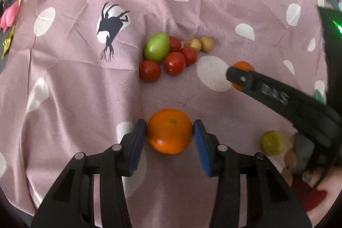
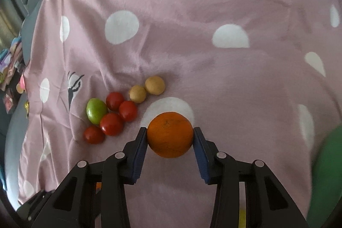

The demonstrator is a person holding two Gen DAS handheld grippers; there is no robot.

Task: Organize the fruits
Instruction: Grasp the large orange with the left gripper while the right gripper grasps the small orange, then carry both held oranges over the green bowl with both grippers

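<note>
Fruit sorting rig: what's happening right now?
A person holds a gripper in each hand over a pink dotted cloth. The left gripper is clamped on one orange, and the right gripper on another orange. Four red tomatoes, a green fruit and two small tan fruits are already clustered together. A lime lies apart.

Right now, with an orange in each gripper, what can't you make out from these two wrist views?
- Left wrist view: the right gripper's finger covers most of its orange.
- Left wrist view: the lime and the hand beside it are motion-blurred.
- Right wrist view: a green shape at the right edge is blurred and cut off; unidentifiable.
- Neither view shows whether the oranges are lifted off the cloth.
</note>
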